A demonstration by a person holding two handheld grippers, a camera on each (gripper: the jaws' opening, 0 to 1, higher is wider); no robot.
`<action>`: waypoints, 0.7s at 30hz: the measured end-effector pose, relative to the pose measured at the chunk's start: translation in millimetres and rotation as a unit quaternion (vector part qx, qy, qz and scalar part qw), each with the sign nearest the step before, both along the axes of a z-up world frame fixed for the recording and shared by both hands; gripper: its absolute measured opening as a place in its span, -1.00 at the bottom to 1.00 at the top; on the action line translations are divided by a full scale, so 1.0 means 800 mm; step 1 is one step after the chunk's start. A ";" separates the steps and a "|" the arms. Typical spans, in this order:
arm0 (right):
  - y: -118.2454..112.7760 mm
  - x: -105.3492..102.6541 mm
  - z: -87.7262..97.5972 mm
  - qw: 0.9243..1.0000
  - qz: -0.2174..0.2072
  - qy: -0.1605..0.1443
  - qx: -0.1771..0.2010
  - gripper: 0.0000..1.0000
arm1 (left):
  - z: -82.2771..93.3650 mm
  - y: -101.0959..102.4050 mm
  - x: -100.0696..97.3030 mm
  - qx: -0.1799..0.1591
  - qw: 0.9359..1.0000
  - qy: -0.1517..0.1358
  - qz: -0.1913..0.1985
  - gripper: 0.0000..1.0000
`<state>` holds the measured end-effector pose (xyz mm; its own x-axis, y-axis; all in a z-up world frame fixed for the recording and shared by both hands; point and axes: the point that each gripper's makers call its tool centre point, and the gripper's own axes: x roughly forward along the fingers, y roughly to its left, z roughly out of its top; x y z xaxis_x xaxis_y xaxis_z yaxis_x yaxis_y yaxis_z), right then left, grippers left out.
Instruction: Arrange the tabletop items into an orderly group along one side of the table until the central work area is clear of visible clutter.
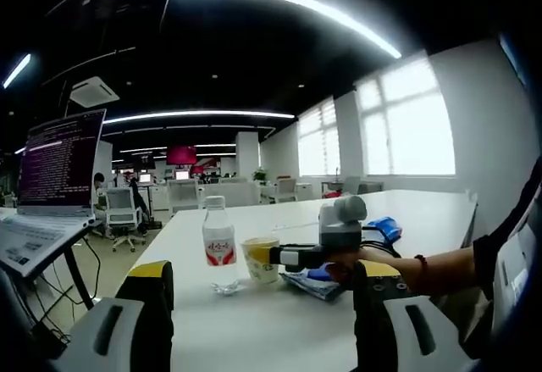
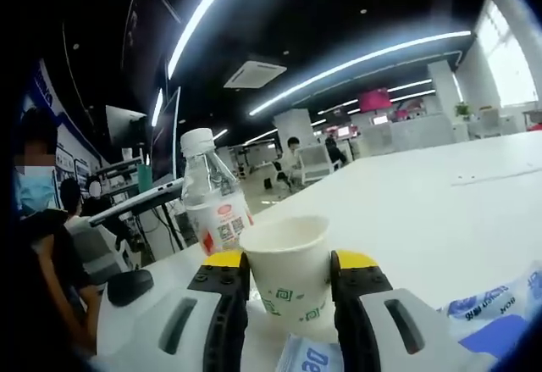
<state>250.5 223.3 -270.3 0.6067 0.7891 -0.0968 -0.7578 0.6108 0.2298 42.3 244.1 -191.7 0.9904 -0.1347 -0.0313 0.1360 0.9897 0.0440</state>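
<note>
Between right tongs: paper cup, gripped; bottle behind.

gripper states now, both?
Left hand-held gripper: open, holding nothing.
Right hand-held gripper: jaws against both sides of the paper cup, apparently shut on it.

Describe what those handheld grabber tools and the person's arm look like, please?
Each gripper has two chunky jaws: pale grey shells with slots, black inner faces and yellow tips, seen on the left gripper and the right gripper. In the left gripper view, the right gripper's body is grey and black. The person's wrist wears a red band.
</note>
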 end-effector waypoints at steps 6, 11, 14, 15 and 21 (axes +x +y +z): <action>0.000 -0.009 -0.006 0.999 -0.006 -0.023 -0.037 -0.26 | 0.001 -0.004 0.000 0.000 1.000 0.001 -0.006 0.74; 0.001 -0.013 -0.006 0.998 -0.009 -0.040 -0.058 -0.21 | 0.008 -0.013 -0.002 -0.010 1.000 -0.008 -0.027 0.73; 0.002 -0.014 -0.007 0.997 -0.003 -0.043 -0.062 -0.21 | 0.007 -0.011 -0.002 -0.007 1.000 -0.007 -0.024 0.73; 0.002 -0.014 -0.007 0.997 -0.004 -0.045 -0.066 -0.20 | 0.006 -0.011 -0.002 -0.007 1.000 -0.006 -0.023 0.73; -0.001 -0.020 -0.010 0.997 0.001 -0.043 -0.063 -0.19 | 0.003 -0.008 -0.005 -0.008 1.000 -0.003 -0.020 0.73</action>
<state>234.4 222.4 -278.4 0.6151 0.7753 -0.1432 -0.7727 0.6290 0.0860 38.0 237.6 -189.0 0.9843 -0.1749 -0.0233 0.1755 0.9840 0.0295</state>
